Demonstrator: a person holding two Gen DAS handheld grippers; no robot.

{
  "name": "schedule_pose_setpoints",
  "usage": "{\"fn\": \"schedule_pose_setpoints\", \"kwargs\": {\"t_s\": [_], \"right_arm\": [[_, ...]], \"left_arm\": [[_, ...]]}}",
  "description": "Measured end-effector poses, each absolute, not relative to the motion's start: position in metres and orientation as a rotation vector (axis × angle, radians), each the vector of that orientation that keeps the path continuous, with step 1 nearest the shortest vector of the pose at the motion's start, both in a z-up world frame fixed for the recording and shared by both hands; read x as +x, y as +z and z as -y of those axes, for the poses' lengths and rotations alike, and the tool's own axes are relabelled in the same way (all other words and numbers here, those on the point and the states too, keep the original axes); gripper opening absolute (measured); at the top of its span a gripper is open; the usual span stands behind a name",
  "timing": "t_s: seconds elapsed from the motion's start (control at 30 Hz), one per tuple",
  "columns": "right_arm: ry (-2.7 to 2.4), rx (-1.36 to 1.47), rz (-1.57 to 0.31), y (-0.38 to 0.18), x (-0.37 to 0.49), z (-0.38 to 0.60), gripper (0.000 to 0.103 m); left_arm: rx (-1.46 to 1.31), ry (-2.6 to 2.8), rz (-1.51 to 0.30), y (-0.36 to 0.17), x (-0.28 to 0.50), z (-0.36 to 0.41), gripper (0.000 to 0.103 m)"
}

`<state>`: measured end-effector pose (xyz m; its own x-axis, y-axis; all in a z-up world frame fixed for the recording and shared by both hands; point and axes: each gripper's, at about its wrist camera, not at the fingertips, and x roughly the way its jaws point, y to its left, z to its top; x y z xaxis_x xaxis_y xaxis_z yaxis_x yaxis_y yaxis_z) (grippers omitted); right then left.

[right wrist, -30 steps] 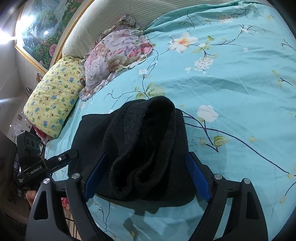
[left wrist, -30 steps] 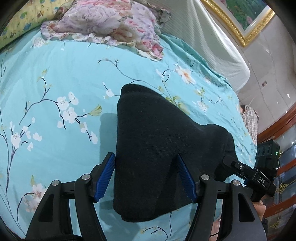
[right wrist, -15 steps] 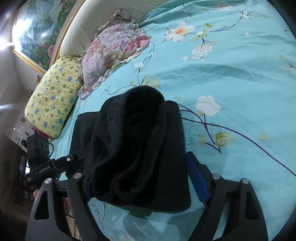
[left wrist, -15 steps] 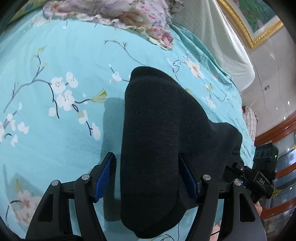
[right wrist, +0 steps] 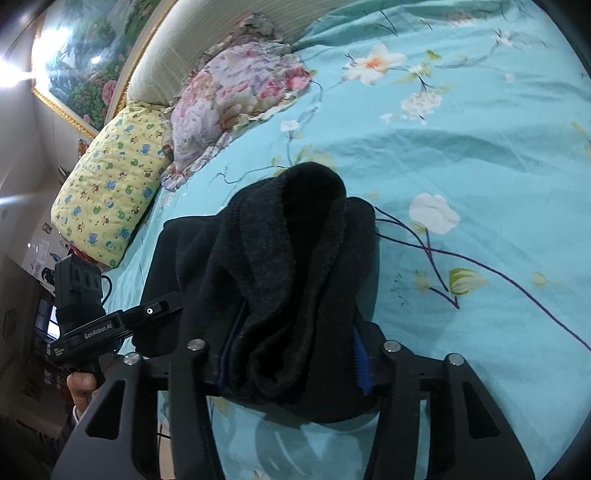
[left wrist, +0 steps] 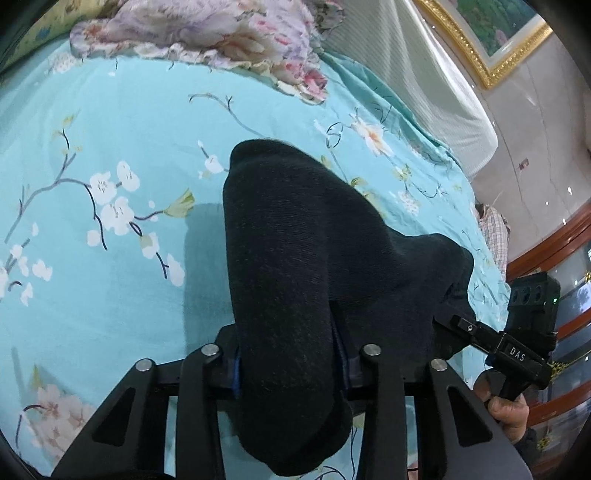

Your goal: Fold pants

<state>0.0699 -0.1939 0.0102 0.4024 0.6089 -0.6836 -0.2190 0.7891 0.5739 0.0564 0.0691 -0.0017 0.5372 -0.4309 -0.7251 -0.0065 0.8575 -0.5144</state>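
Note:
The black pants [left wrist: 295, 240] lie folded in a thick bundle on the turquoise floral bed sheet [left wrist: 92, 147]. My left gripper [left wrist: 288, 365] is shut on the near end of the bundle, its blue pads pressed into the cloth. In the right wrist view the pants [right wrist: 288, 258] show as bunched layers, and my right gripper [right wrist: 291, 362] is shut on their near edge. The other gripper shows at the right edge of the left view [left wrist: 517, 347] and at the left of the right view [right wrist: 92, 325].
A floral pillow [right wrist: 236, 96] and a yellow patterned pillow [right wrist: 110, 184] lie at the head of the bed by the padded headboard [right wrist: 192, 48]. A framed painting [left wrist: 491, 29] hangs on the wall. A wooden cabinet [left wrist: 554, 258] stands beside the bed.
Both grippers have gone from wide open around the pants to closed on the bundle. The views have shifted slightly over the cloth.

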Motion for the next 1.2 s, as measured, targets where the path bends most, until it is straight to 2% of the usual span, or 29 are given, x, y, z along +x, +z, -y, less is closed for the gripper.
{"fn": "schedule_pose_setpoints", "kwargs": {"t_s": [0.27,0.6,1.2], "right_arm": [[0.572,0.392,-0.978,0.039,0.073,0.181,0.046],[0.641,0.350,-0.937,0.059,0.107,0.143,0.046],[0.708,0.290,-0.940,0.063,0.193,0.085,0.046]], "left_arm": [[-0.490,-0.253,-0.911,0.028,0.048,-0.080,0.033],[-0.485,-0.185,-0.844,0.051,0.060,-0.121,0.033],[-0.478,-0.079,-0.804,0.051,0.120,-0.162,0.033]]}}
